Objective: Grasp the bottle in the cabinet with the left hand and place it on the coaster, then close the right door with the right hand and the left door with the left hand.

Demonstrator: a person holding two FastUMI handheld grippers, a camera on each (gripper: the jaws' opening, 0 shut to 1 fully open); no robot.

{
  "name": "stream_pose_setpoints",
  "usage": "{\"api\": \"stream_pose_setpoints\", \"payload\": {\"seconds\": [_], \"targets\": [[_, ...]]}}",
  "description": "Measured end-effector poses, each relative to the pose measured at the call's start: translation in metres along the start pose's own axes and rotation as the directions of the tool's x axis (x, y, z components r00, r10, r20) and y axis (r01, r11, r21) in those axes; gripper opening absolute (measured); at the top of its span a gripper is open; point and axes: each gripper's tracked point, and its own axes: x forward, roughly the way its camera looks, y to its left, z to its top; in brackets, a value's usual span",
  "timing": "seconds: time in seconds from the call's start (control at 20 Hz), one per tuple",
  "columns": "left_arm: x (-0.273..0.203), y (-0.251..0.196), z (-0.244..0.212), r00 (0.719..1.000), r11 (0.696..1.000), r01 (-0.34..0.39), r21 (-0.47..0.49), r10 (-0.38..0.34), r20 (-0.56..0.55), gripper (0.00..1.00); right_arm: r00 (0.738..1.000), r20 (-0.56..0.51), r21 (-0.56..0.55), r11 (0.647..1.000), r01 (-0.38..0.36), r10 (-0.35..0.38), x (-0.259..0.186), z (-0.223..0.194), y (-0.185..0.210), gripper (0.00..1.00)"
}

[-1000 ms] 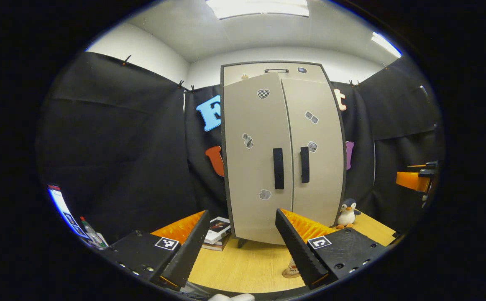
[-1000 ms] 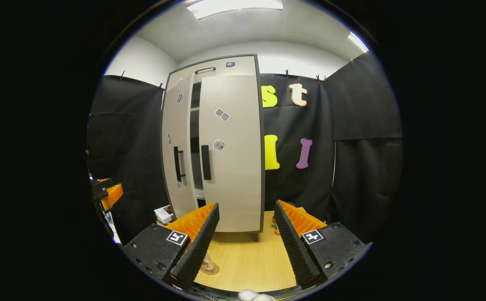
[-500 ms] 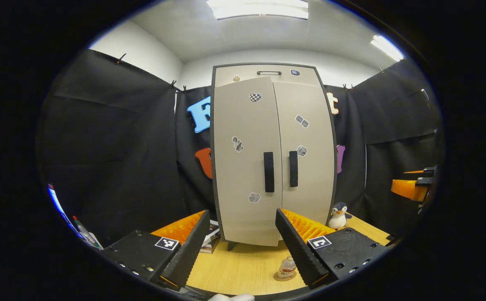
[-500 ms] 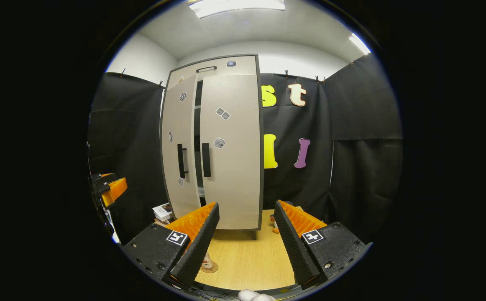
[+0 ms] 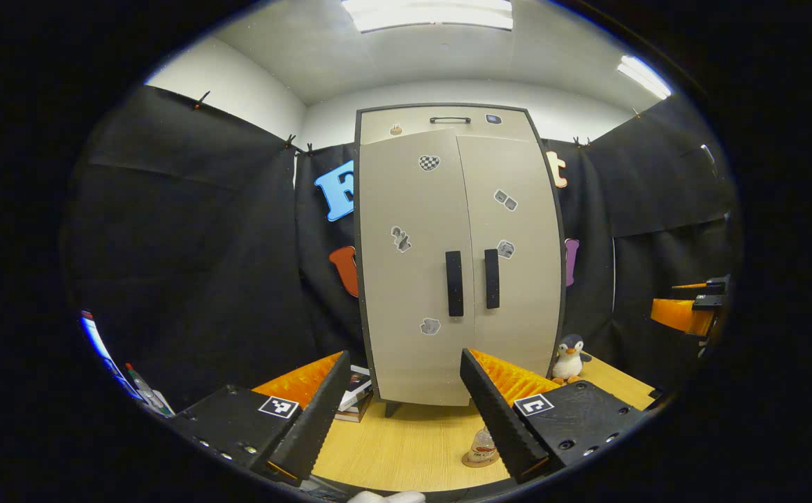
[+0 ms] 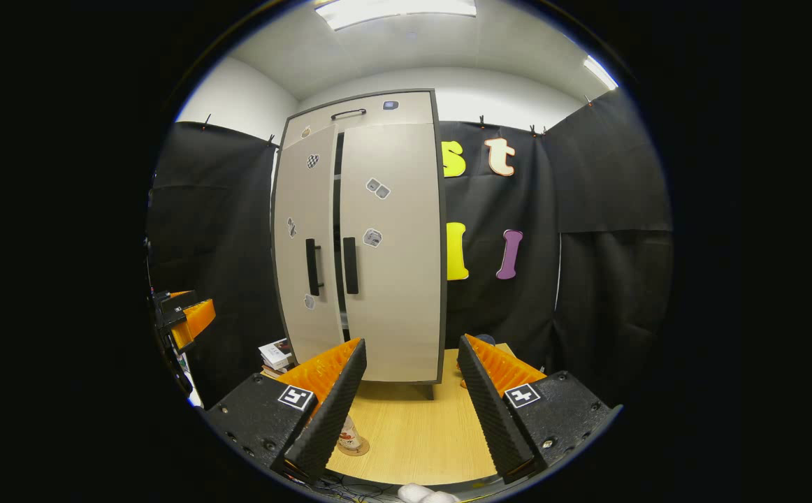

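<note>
The tall beige cabinet [image 5: 458, 265] [image 6: 360, 237] stands at the back of the wooden table [image 5: 406, 447]. Its right door [image 6: 392, 265] lies flush. Its left door [image 6: 305, 237] stands a narrow crack off, with a dark gap between the two in the right gripper view. The small clear bottle [image 5: 481, 444] [image 6: 349, 436] stands upright on the round coaster [image 5: 479, 460] [image 6: 357, 448] near the table's front. My left gripper [image 5: 402, 412] is open and holds nothing, well short of the doors. My right gripper [image 6: 406, 405] is open too, back from the cabinet.
A toy penguin [image 5: 568, 358] sits to the right of the cabinet's foot. A stack of books [image 5: 356, 395] [image 6: 274, 353] lies to its left. The other gripper shows at the edge of each view [image 5: 685, 314] [image 6: 184, 323]. Black cloth walls close in both sides.
The left door has swung inward, and the gap between the doors has narrowed to a slit. The right door has stayed flush. Both grippers stay open.
</note>
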Motion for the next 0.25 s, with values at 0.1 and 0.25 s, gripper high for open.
{"api": "stream_pose_setpoints", "payload": {"seconds": [0.1,0.25], "targets": [[-0.0014,0.0001,0.0002,1.000,1.000,-0.004,0.002,0.004,0.002,0.96,1.000,0.000,0.001,1.000,-0.003,0.003,0.0009,0.0005,0.0009,0.82],[-0.0010,0.0006,0.0008,1.000,1.000,-0.007,0.002,0.007,0.003,0.96,1.000,0.002,-0.008,1.000,-0.007,0.007,0.0022,0.0022,0.0018,0.82]]}}
